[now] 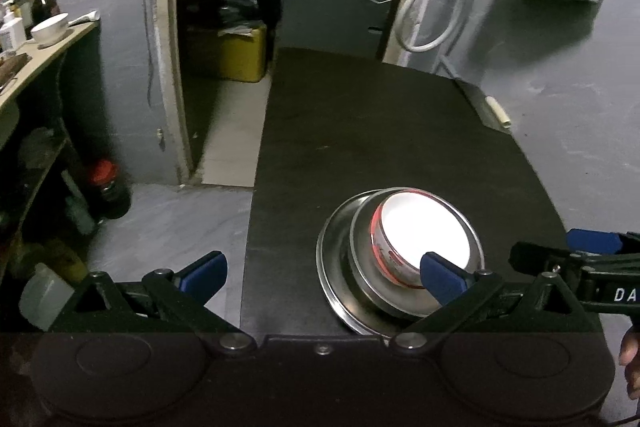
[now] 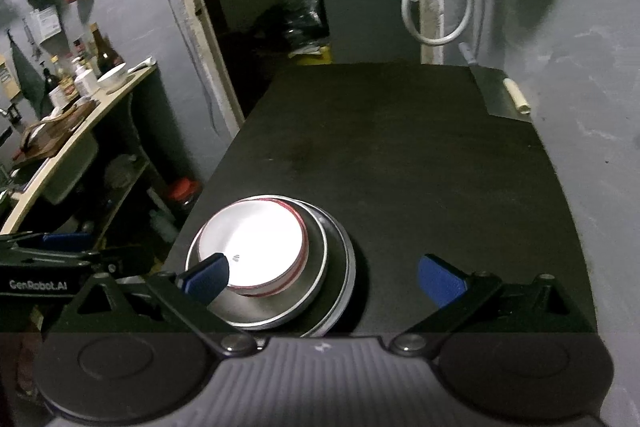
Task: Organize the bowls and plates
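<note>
Black table (image 1: 360, 131) | grey walls (image 1: 560, 107) | stacked bowls (image 1: 424, 239) | both grippers' fingers (image 1: 204, 269) wide, empty

A bowl (image 2: 252, 247) sits in a plate (image 2: 316, 267) — that plate on a larger plate (image 2: 347, 279). The stack stands near the table's (image 2: 400, 155) front-left corner — a roll (image 2: 517, 95) lies at its far right edge.

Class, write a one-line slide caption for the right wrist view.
Open right gripper above a white bowl nested in stacked steel plates on a dark table.
</note>
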